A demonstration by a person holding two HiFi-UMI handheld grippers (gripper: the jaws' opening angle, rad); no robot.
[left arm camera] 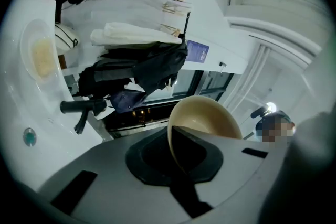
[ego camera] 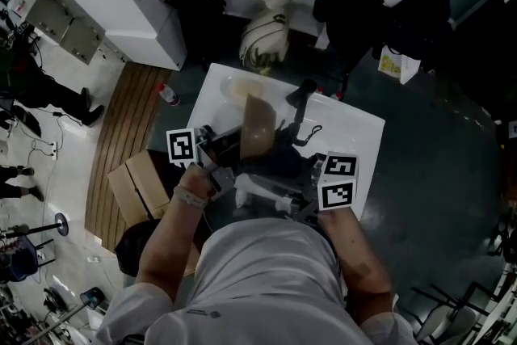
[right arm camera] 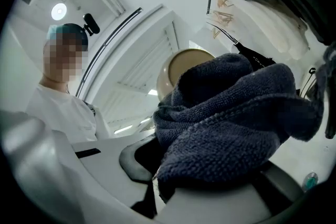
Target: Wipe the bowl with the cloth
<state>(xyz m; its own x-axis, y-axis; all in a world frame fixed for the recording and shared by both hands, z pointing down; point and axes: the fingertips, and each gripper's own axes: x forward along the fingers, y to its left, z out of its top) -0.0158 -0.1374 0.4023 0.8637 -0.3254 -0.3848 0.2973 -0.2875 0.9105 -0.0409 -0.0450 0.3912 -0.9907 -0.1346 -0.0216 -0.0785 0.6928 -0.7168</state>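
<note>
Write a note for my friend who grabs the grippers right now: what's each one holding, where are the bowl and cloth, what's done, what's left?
Left gripper: jaws shut on the rim of the tan bowl, held tilted above the white table.
Right gripper: jaws shut on the dark cloth, bunched up close by the bowl; whether they touch, I cannot tell.
Done: bowl and cloth are both picked up.
Left: rub the cloth over the bowl, probably the inside first.
</note>
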